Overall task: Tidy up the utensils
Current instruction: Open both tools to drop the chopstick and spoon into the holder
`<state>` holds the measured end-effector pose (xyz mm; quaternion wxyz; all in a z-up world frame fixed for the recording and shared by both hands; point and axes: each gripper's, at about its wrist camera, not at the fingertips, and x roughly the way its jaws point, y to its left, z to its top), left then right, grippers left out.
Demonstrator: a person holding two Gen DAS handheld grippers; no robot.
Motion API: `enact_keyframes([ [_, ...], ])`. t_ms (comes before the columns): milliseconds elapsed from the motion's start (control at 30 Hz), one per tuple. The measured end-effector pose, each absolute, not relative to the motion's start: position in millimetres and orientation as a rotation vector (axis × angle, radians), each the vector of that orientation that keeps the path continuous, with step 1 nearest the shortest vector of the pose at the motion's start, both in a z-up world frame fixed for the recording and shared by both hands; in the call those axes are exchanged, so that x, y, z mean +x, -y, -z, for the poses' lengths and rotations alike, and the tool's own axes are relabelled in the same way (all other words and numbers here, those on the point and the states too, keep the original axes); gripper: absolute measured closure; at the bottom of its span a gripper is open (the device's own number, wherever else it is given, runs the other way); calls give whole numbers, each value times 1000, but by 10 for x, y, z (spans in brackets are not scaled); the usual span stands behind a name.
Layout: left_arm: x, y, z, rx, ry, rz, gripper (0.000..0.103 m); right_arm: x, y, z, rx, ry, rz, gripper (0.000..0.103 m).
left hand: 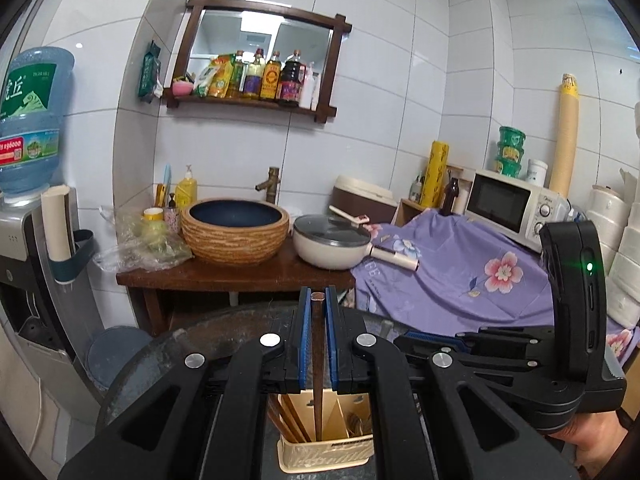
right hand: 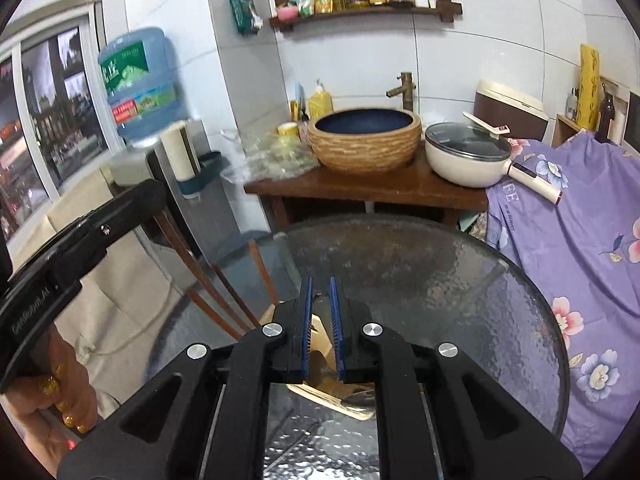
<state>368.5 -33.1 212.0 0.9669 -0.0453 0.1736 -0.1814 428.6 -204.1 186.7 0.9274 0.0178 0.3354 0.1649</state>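
My left gripper (left hand: pixel 318 294) is shut on a dark brown chopstick (left hand: pixel 318 360) that stands upright, its lower end inside a beige utensil holder (left hand: pixel 324 456) on the round glass table (left hand: pixel 224 332). Several more chopsticks (left hand: pixel 288 420) lean in the holder's left compartment. In the right wrist view my right gripper (right hand: pixel 320 280) is shut on a shiny metal utensil (right hand: pixel 352 400), apparently a spoon, just above the holder (right hand: pixel 320 330). The chopsticks (right hand: pixel 224 288) slant up to its left. The right gripper (left hand: pixel 412 338) sits close beside the left one.
Beyond the table (right hand: pixel 460 280) a wooden stand carries a woven-look basin (right hand: pixel 364 140) and a lidded cream pan (right hand: pixel 464 152). A purple flowered cloth (right hand: pixel 580 220) hangs at the right. A water dispenser (left hand: pixel 32 120) stands at the left, and a microwave (left hand: pixel 508 204) at the back right.
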Motion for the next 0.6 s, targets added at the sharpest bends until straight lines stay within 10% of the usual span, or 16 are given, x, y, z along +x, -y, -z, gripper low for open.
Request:
enact_keyframes([
  [400, 3796, 430, -1685, -50, -429, 367, 95, 4279, 2001, -1636, -14, -701, -319, 93],
  [600, 3751, 381, -1661, -82, -418, 366, 64, 4083, 2007, -1693, -26, -633, -314, 61],
])
